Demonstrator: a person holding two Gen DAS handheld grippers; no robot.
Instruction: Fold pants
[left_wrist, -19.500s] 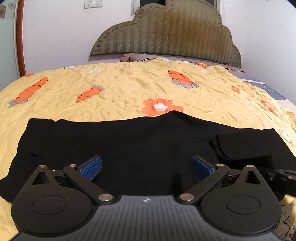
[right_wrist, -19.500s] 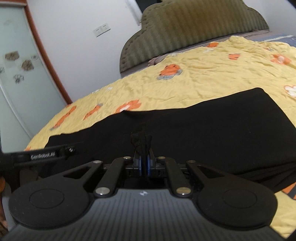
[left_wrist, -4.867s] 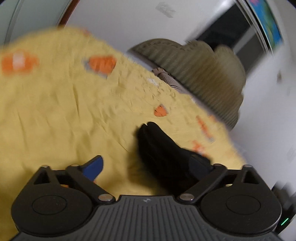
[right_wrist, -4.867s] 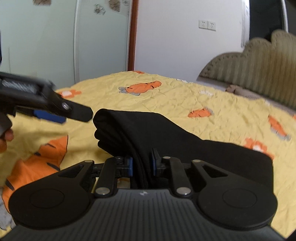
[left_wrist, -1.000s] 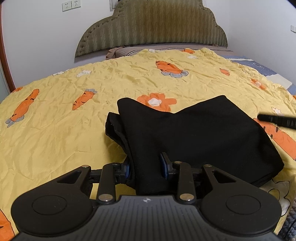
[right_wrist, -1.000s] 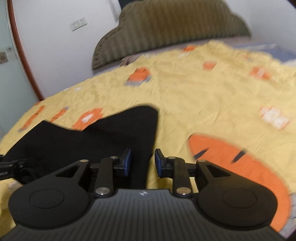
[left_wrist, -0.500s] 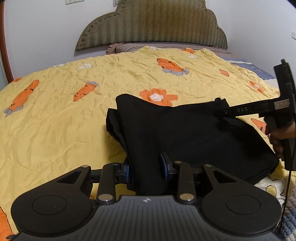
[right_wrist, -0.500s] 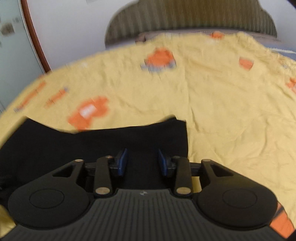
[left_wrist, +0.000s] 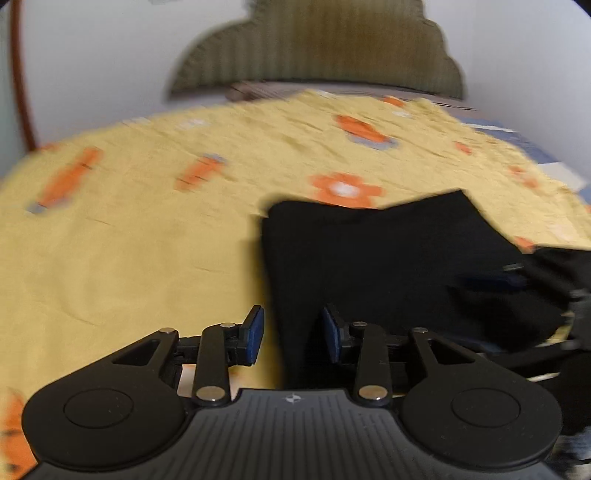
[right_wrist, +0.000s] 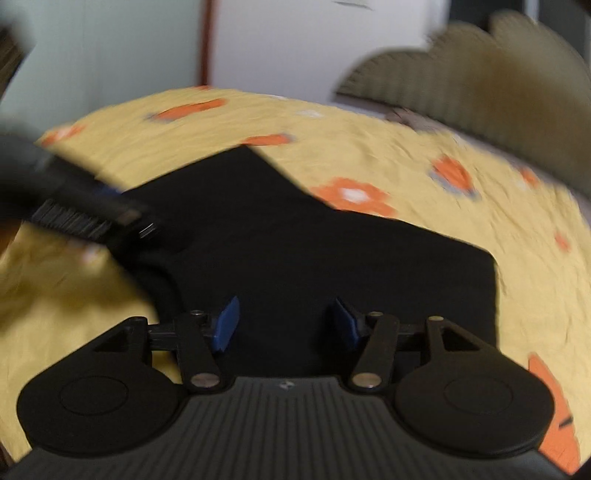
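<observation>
The black pants (left_wrist: 388, 254) lie folded into a compact stack on the yellow bedspread (left_wrist: 129, 258), in front of the headboard (left_wrist: 317, 48).

Left gripper (left_wrist: 291, 334): jaws opening, narrow gap, the near left edge of the pants between the pads without visible pressure.

Right gripper (right_wrist: 286, 323): jaws opening, wider gap, over the pants, gripping nothing.
</observation>
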